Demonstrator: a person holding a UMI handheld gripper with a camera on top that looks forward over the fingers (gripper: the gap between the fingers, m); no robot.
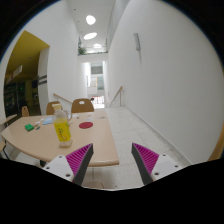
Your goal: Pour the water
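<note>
Between the two fingers nothing is held: the handheld two-finger gripper with magenta pads point(113, 160) is spread wide, one pad point(79, 158) and its mate set well apart with only pale floor showing in the gap.

Beyond the fingers and off to the side stands a round light-wood bench point(45, 138). On it, nearest the fingers, sits a clear plastic bottle holding yellowish liquid point(62, 129), upright, cap too small to make out. Just beside it, further back, a small dark red round object point(86, 125) lies flat on the bench top; can't tell if it's a lid, coaster or cup. A small green item point(28, 127) lies toward the far side of the bench, apart from the bottle. Wooden chairs point(83, 104) stand behind the bench. A white wall and corridor run past it, with ceiling lights above.

Step in hand, my read: approach, before any grasp. Bottle is untouched and well apart from the fingers, not lined up with the gap.

Next move calls for swinging the gripper toward the bench, centring the bottle between the pads, then closing on its body. Receiving vessel not clearly identifiable, so the pour target is uncertain.
</note>
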